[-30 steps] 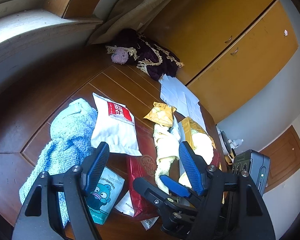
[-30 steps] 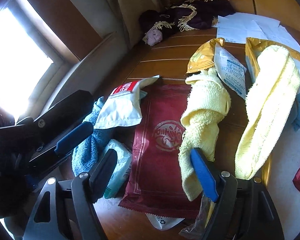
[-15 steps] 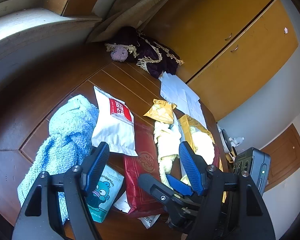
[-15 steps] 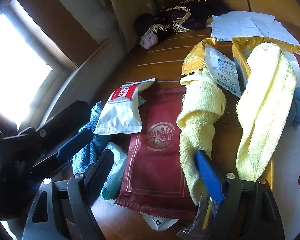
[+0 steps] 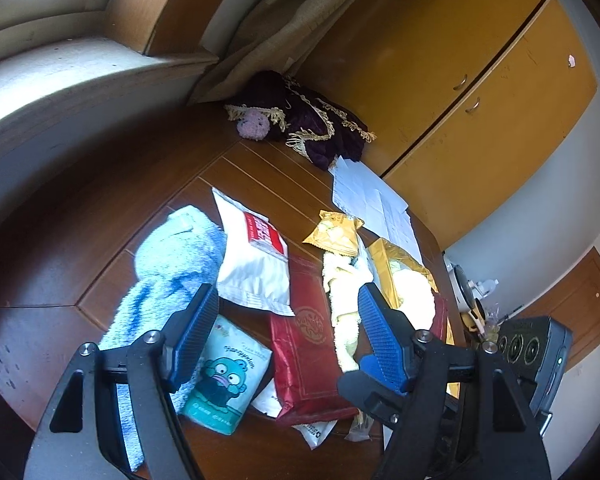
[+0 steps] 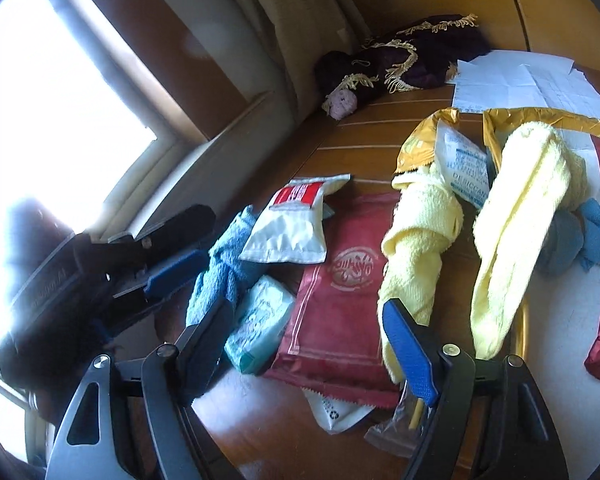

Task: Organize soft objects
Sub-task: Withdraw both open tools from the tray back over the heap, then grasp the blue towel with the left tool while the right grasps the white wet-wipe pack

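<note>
Hovering with fingers spread and empty, the left gripper [image 5: 284, 322] and right gripper [image 6: 308, 328] face the twisted pale-yellow terry towel [image 6: 420, 240] lying mid-bench on a dark red foil packet [image 6: 340, 292], probably the right gripper's next pickup.

Dark wooden tabletop [image 5: 80, 216]; bright window [image 6: 40, 112] to the left, yellow cabinet doors [image 5: 480, 92] ahead, beige curtain [image 5: 268, 28] between.
</note>
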Action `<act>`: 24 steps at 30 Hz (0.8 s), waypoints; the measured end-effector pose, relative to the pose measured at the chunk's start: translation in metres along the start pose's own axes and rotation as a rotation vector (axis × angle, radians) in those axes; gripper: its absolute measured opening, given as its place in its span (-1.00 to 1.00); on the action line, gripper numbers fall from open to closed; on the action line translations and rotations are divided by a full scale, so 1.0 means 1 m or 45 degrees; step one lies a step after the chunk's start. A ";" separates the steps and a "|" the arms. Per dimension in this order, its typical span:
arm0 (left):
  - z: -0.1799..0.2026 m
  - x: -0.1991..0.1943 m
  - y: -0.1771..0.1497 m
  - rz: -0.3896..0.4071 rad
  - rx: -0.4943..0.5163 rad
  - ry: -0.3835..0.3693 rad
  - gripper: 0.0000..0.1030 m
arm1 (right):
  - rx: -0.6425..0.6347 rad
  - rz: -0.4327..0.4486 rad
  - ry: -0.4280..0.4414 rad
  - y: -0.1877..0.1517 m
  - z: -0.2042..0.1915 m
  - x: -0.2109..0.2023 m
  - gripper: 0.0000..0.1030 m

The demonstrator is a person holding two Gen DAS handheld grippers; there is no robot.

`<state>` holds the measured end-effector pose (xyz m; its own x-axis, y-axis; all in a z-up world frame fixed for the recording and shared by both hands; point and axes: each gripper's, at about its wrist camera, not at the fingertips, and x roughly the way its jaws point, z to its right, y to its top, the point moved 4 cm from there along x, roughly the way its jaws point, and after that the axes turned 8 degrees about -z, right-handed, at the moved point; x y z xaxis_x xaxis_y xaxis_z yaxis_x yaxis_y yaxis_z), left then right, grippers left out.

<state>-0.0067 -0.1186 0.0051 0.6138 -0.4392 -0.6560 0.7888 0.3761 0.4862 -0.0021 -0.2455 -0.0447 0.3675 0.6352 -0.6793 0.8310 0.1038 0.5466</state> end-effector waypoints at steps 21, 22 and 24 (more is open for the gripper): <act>-0.050 0.032 0.010 -0.141 0.112 0.301 0.38 | 0.095 -0.072 0.032 0.037 -0.006 0.024 0.48; -0.050 0.032 0.009 -0.142 0.115 0.299 0.38 | 0.110 -0.087 0.027 0.045 -0.006 0.029 0.48; -0.053 0.033 0.007 -0.149 0.111 0.286 0.38 | 0.132 -0.126 0.031 0.058 -0.008 0.040 0.48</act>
<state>0.0175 -0.0868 -0.0433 0.5029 -0.2797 -0.8179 0.8600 0.2573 0.4408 0.0576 -0.2078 -0.0365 0.2727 0.6444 -0.7144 0.9018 0.0876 0.4232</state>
